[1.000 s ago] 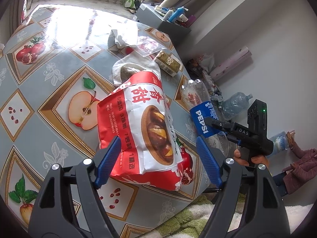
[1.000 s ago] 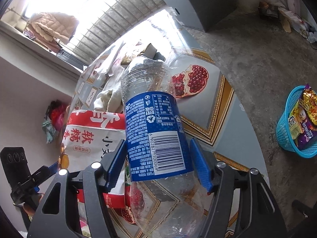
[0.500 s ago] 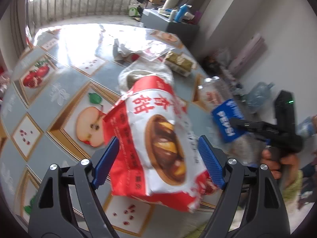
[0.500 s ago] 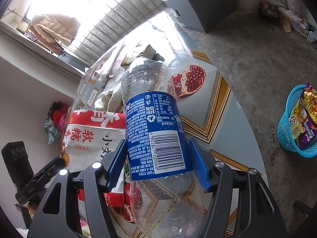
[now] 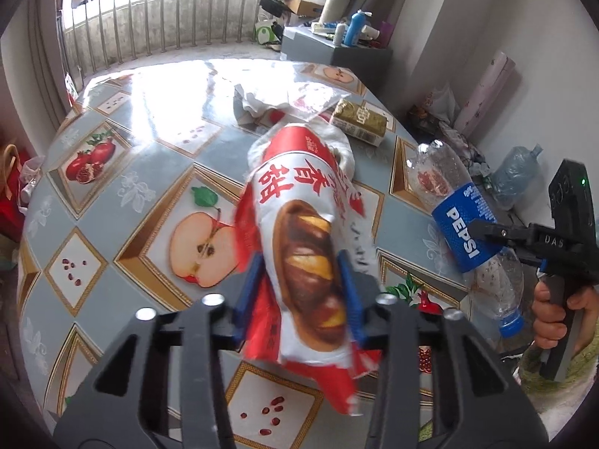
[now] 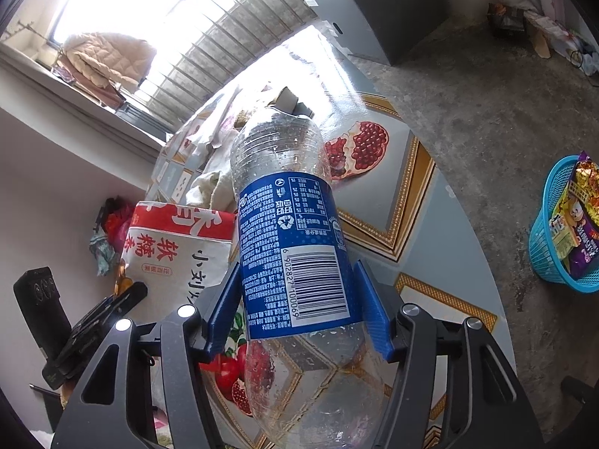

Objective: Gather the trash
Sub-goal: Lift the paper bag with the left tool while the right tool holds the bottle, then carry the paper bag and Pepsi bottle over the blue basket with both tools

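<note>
My left gripper [image 5: 299, 292] is shut on a red and white bread bag [image 5: 303, 232] and holds it tilted above the fruit-patterned table [image 5: 123, 172]. My right gripper [image 6: 297, 307] is shut on an empty Pepsi bottle [image 6: 292, 254] with a blue label, lifted over the table's edge. The bottle [image 5: 464, 224] and right gripper also show in the left wrist view at the right. The bag [image 6: 176, 258] shows in the right wrist view at the left.
A gold box [image 5: 361, 123], a white cloth [image 5: 258, 101] and a clear wrapper [image 5: 310, 97] lie further back on the table. A blue basket [image 6: 565, 224] holding snack packets stands on the floor at the right. A grey cabinet [image 5: 329, 45] stands beyond the table.
My left gripper has closed on the bread bag, squeezed it narrow and lifted it off the table. My right gripper has tightened on the Pepsi bottle.
</note>
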A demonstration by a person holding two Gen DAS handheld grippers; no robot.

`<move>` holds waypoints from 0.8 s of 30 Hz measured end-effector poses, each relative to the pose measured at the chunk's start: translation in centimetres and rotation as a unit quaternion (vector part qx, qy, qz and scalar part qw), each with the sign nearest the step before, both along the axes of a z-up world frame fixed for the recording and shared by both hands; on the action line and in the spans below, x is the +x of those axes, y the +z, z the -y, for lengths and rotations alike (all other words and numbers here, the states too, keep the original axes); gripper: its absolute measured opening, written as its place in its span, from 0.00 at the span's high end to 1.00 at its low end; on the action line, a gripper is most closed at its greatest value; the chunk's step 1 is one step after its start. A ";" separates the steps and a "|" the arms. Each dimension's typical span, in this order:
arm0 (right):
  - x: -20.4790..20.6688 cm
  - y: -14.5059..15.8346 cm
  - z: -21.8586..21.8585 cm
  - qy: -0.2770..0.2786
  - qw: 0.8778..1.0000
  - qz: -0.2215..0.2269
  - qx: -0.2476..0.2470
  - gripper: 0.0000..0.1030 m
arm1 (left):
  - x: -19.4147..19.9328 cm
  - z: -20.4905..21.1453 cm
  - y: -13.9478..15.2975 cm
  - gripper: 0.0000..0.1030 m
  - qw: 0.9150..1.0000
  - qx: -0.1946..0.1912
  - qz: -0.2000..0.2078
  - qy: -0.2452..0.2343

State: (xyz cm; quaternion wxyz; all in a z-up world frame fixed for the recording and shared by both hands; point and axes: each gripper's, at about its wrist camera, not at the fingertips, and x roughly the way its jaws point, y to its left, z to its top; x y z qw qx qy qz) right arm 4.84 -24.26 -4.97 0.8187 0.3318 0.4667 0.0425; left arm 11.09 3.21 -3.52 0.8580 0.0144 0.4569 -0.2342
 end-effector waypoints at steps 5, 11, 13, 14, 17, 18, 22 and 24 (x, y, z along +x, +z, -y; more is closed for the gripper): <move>-1.2 0.5 0.8 -0.011 1.000 0.016 0.017 0.44 | -1.3 -0.4 2.0 0.77 1.000 -0.010 0.020 0.000; -3.9 2.1 4.0 -0.044 0.996 0.059 0.046 0.44 | -2.9 2.7 5.5 0.78 0.997 -0.035 0.041 -0.054; -5.3 2.7 5.8 -0.064 0.994 0.073 0.050 0.44 | -3.1 5.2 6.5 0.78 0.994 -0.041 0.053 -0.086; -6.0 3.0 6.8 -0.075 0.993 0.078 0.049 0.44 | -3.2 6.9 7.0 0.78 0.992 -0.044 0.058 -0.106; -8.2 3.7 10.1 -0.117 0.988 0.091 0.042 0.44 | -3.4 12.0 7.9 0.78 0.983 -0.049 0.067 -0.165; -9.1 3.7 11.3 -0.133 0.986 0.092 0.038 0.44 | -3.3 14.3 8.0 0.78 0.979 -0.049 0.065 -0.188; -12.5 2.2 17.0 -0.207 0.975 0.076 0.037 0.44 | -2.9 22.9 6.9 0.78 0.964 -0.043 0.030 -0.262; -13.7 0.8 19.7 -0.238 0.969 0.059 0.040 0.43 | -2.7 28.5 5.3 0.77 0.953 -0.031 -0.004 -0.301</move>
